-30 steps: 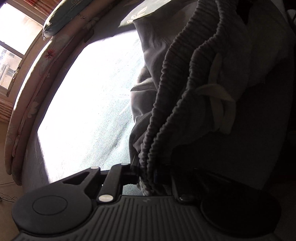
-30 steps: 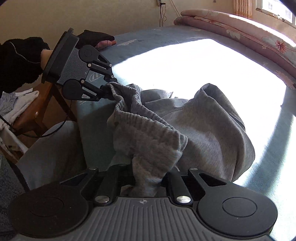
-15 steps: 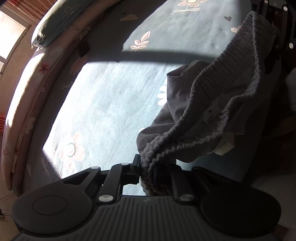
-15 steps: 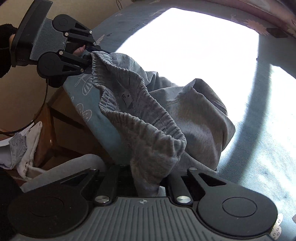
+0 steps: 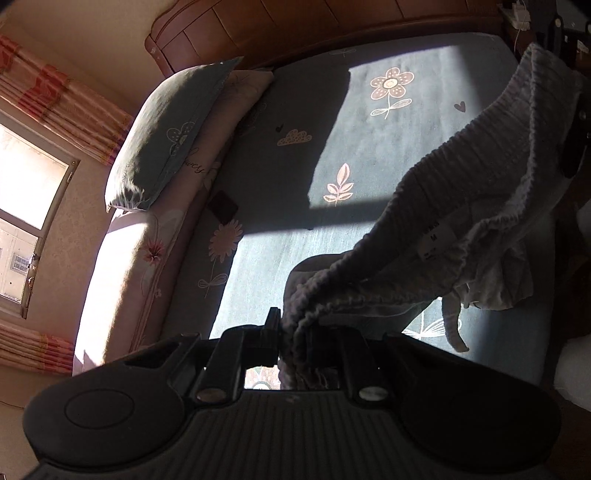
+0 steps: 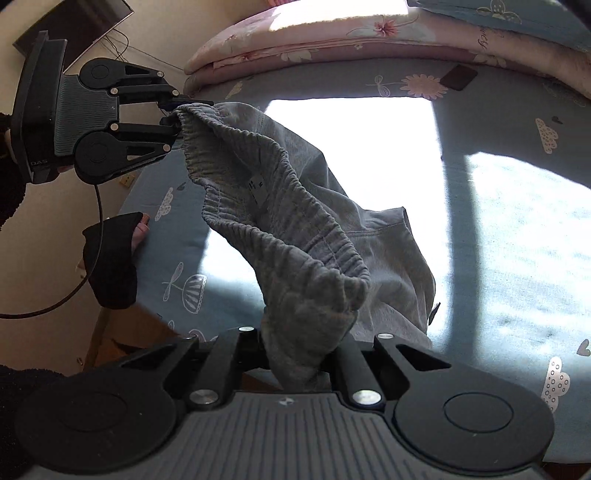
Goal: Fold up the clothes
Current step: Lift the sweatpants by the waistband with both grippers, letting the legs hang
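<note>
While right wrist shows left gripper (image 6: 173,110) clamping sweatpants (image 6: 295,229) — left wrist, headboard (image 5: 295,33)

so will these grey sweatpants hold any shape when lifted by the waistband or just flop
Likely flop: the grey sweatpants sag in a curve between the left tongs and right tongs. The thick ribbed waistband probably grips well, so slipping seems unlikely.

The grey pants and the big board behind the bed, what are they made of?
The grey pants look like soft knit cotton, sweatpants stuff: matte, with a ribbed, gathered stretchy waistband, drooping limp between the claws. The headboard looks like polished wood: reddish-brown, glossy panels with seams between them. It could be veneer; I can't tell from here.
</note>
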A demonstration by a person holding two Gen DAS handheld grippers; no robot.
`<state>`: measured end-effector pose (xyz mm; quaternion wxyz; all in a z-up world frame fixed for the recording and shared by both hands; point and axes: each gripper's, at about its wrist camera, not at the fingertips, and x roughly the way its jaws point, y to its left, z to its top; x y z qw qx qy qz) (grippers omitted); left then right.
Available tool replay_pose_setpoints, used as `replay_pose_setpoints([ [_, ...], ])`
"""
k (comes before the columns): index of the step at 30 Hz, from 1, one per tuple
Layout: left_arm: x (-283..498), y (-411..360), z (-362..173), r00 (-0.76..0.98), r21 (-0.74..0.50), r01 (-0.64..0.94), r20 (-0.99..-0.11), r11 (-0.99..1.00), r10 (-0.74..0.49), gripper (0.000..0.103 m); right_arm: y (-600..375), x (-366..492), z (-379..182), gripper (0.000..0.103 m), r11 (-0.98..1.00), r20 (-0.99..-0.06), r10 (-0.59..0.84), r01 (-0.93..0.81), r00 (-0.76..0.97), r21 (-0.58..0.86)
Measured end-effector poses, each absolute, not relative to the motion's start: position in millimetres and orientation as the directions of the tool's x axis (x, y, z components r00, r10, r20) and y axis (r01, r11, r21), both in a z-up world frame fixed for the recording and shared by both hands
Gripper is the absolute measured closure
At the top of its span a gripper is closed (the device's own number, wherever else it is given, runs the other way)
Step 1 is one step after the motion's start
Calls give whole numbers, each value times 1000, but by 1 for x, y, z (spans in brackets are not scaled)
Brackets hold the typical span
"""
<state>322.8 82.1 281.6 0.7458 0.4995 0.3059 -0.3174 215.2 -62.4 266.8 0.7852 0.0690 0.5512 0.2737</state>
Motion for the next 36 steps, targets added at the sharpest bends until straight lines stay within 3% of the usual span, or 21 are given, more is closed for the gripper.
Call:
replay_pose_setpoints([
  [10,311,90,337,525,535,844,-816,26,-242,92,-38,200,322,92,839,-832,504,-359,231,409],
  [18,322,80,382,450,492,864,-850,-105,-273,92,-32,216,379,92,861,-900,391,-422,193,283],
  [31,335,65,464,553,609,773,-785,-179,-279,90,-23,213,492,92,822,-819,518,-409,246,397],
  [36,331,61,497,580,639,741,-764,-207,-281,90,-11,209,537,92,808,-795,525,-469,302,356],
])
